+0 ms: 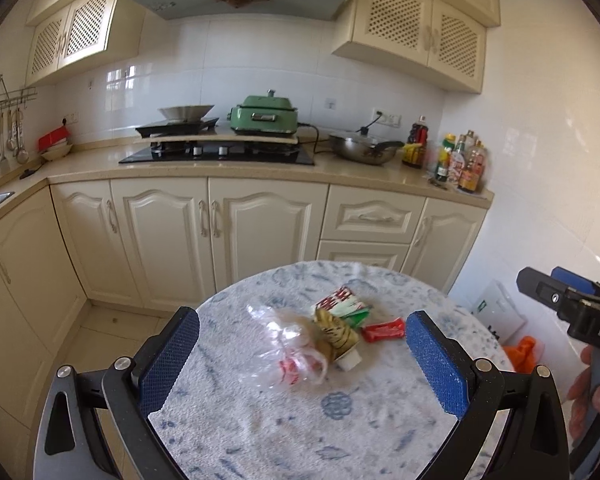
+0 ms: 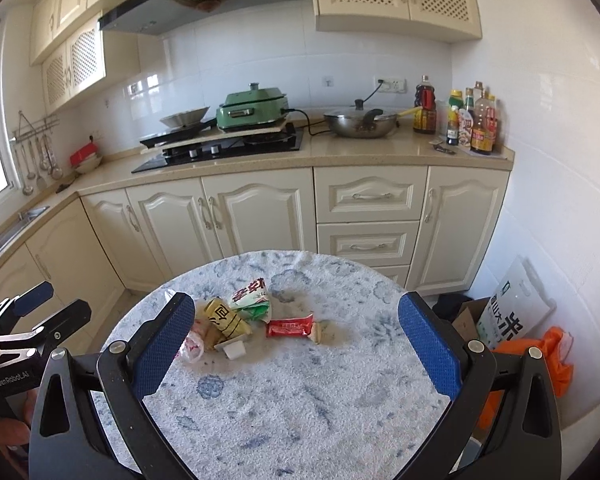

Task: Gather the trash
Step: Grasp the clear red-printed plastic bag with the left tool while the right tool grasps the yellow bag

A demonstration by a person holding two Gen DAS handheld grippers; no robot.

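A small heap of trash lies mid-table on the round blue-and-white cloth [image 1: 260,432]. It holds a crumpled clear plastic bag [image 1: 284,348], a yellow-brown packet [image 1: 336,334], a red, white and green packet [image 1: 342,302], a red wrapper [image 1: 383,330] and a small white cup [image 1: 350,360]. My left gripper [image 1: 304,360] hovers open just short of the heap, empty. My right gripper [image 2: 296,346] is also open and empty, with the red wrapper [image 2: 290,325] and yellow packet [image 2: 224,318] ahead between its fingers. Its left finger hides part of the plastic bag [image 2: 190,346]. Each gripper shows in the other's view: right gripper [image 1: 540,276], left gripper [image 2: 66,300].
Cream cabinets and a counter [image 2: 340,156] with hob, green cooker [image 2: 252,110], wok and bottles run behind the table. On the floor at the right are an orange bag [image 2: 540,356], a white rice sack [image 2: 512,308] and a cardboard box [image 2: 466,316]. A hand [image 1: 596,392] holds the right gripper.
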